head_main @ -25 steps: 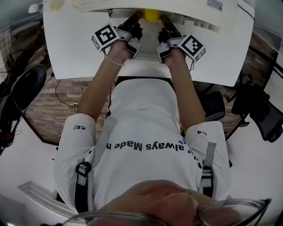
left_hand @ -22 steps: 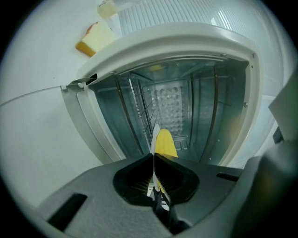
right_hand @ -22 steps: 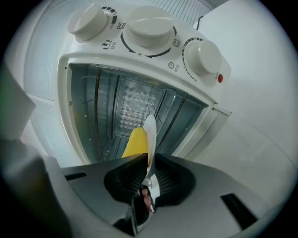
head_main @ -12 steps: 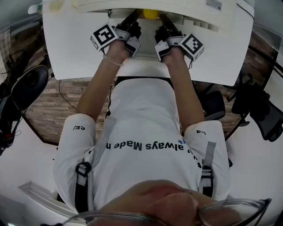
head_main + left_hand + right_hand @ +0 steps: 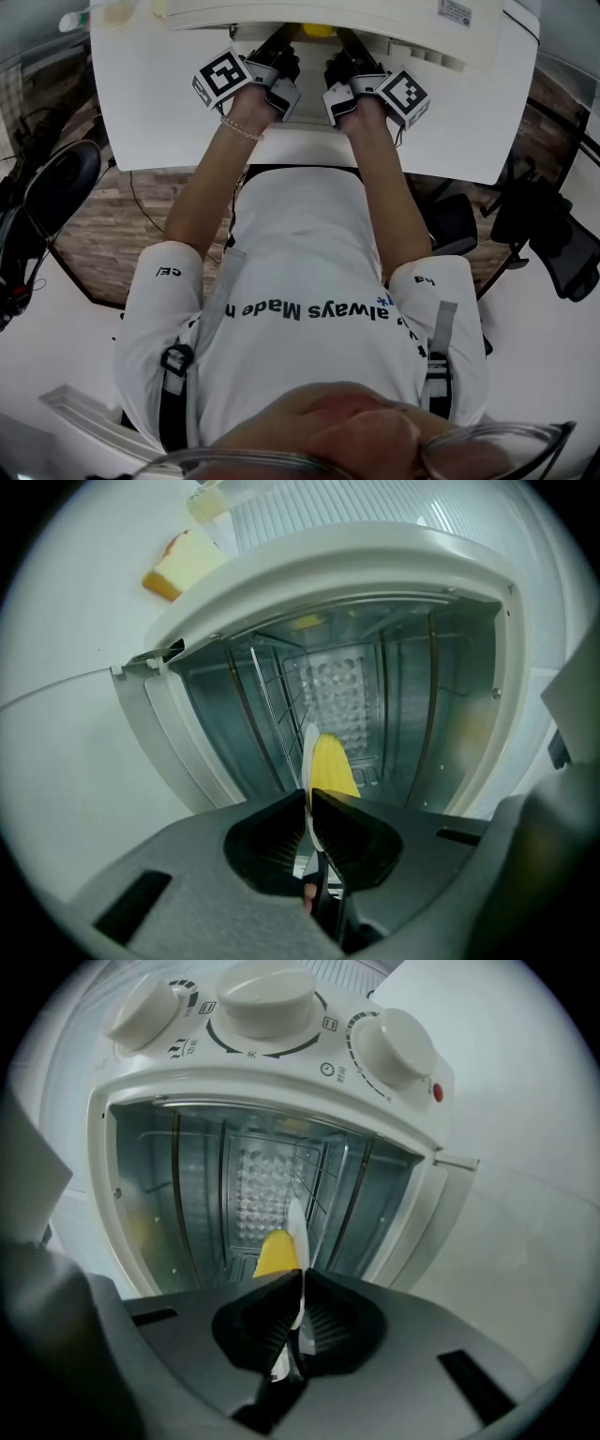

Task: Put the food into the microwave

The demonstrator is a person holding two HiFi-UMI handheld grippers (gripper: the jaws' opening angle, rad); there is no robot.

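A white plate (image 5: 307, 754) carrying yellow food (image 5: 330, 766) is held by its rim from both sides, seen edge-on in each gripper view. My left gripper (image 5: 309, 799) is shut on the plate's left rim, and my right gripper (image 5: 301, 1277) is shut on the right rim (image 5: 296, 1227). The food (image 5: 277, 1252) sits at the mouth of the open white microwave (image 5: 141, 1110), inside its metal cavity (image 5: 356, 686). In the head view both grippers (image 5: 281, 45) (image 5: 342, 49) reach under the microwave's top, and only a sliver of the food (image 5: 319, 30) shows.
The microwave stands on a white table (image 5: 150, 103) whose front edge is against the person's body. Three control knobs (image 5: 267, 993) sit along the microwave's panel. A yellow-and-white wedge of food (image 5: 183, 564) lies on the table left of the microwave. Wire rack rails line the cavity walls.
Both grippers have moved forward with the plate, so the yellow food has gone deeper under the microwave's top and shows less in the head view.
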